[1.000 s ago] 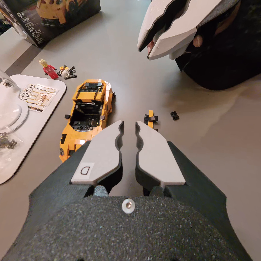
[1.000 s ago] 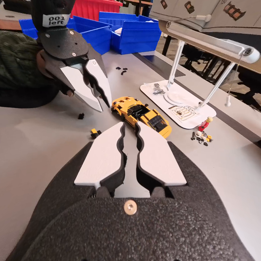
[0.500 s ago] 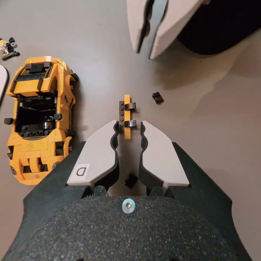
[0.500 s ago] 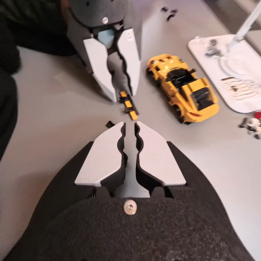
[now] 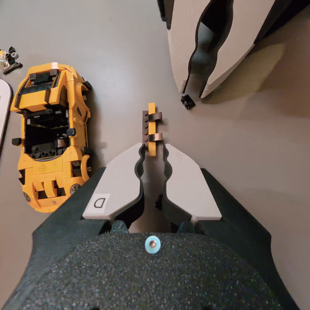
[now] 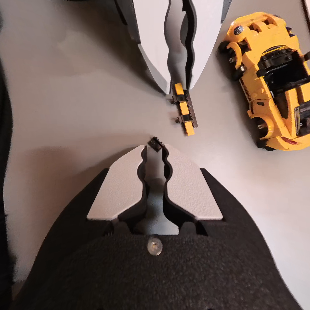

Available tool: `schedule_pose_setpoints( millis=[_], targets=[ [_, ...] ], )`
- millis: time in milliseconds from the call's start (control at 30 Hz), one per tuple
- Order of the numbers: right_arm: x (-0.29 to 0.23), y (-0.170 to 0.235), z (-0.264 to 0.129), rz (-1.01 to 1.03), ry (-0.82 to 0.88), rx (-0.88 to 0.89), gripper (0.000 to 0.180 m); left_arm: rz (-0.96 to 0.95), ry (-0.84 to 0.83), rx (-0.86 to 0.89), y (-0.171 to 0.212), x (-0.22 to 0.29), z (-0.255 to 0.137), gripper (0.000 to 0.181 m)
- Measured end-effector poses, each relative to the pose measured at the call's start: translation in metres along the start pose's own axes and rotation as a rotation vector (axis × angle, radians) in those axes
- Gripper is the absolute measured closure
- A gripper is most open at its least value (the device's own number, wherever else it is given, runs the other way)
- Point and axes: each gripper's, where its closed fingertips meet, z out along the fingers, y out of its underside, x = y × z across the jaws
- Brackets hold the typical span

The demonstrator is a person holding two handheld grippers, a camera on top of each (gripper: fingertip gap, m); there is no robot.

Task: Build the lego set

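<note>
Both grippers pointed steeply down at the grey table (image 5: 117, 42). The left gripper (image 5: 152, 145) had its fingers apart, straddling the near end of the strip (image 5: 151, 129), an orange plate beside a dark studded one with two black clips across it. The strip lay flat on the table; whether the pads touched it could not be told. A small dark piece showed low between the left fingers, mostly hidden by the right finger (image 5: 184, 176).

The right gripper (image 6: 154, 145) also had its fingers apart, its tips flanking one end of a small black brick (image 6: 155, 144) that lay on the table. Contact with the brick could not be made out. In the left wrist view the same brick (image 5: 187, 101) lay at the tips of the right gripper (image 5: 192, 94), near the strip's far end.

Left of the strip stood the yellow car (image 5: 50, 134), roofless, its black interior open; its nose was partly covered by the left gripper's body. In the right wrist view the car (image 6: 271, 80) was cut off at the frame's right edge. Beyond the car, loose small parts (image 5: 9, 59) lay at the left edge, cropped and hard to identify. A white board (image 5: 4, 109) showed only as a rounded corner.
</note>
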Motion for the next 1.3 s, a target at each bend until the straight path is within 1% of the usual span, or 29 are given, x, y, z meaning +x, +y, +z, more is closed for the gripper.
schedule_pose_setpoints(
  millis=[133, 300, 467, 500, 533, 600, 800, 1100, 1300],
  targets=[
    [0.007, -0.003, 0.001, 0.011, 0.019, 0.021, 0.163, -0.010, 0.008, 0.021, -0.002, 0.000, -0.003, 0.160],
    [0.005, -0.003, 0.006, -0.013, -0.006, 0.014, 0.164, 0.001, 0.014, 0.015, -0.002, 0.003, -0.002, 0.159],
    [0.004, -0.003, 0.007, -0.018, -0.012, 0.002, 0.170, -0.003, 0.006, 0.025, -0.004, 0.002, -0.003, 0.159],
    [0.005, -0.003, 0.006, -0.013, -0.004, -0.002, 0.171, -0.005, 0.004, 0.029, -0.005, 0.002, -0.004, 0.159],
    [0.006, -0.002, 0.006, -0.007, 0.005, -0.006, 0.177, -0.008, 0.001, 0.031, -0.005, 0.001, -0.004, 0.160],
    [0.008, -0.002, 0.004, 0.013, 0.013, -0.003, 0.179, -0.012, -0.007, 0.031, -0.005, 0.000, -0.004, 0.160],
    [0.022, 0.000, -0.001, 0.067, 0.062, 0.010, 0.179, -0.008, -0.017, 0.039, -0.006, -0.002, -0.004, 0.158],
    [0.040, -0.006, -0.004, 0.094, 0.157, 0.065, 0.179, -0.007, -0.018, 0.037, -0.005, -0.002, -0.003, 0.158],
    [0.028, -0.008, 0.001, 0.031, 0.111, 0.076, 0.178, -0.036, 0.015, 0.072, -0.011, 0.003, -0.004, 0.157]
  ],
)
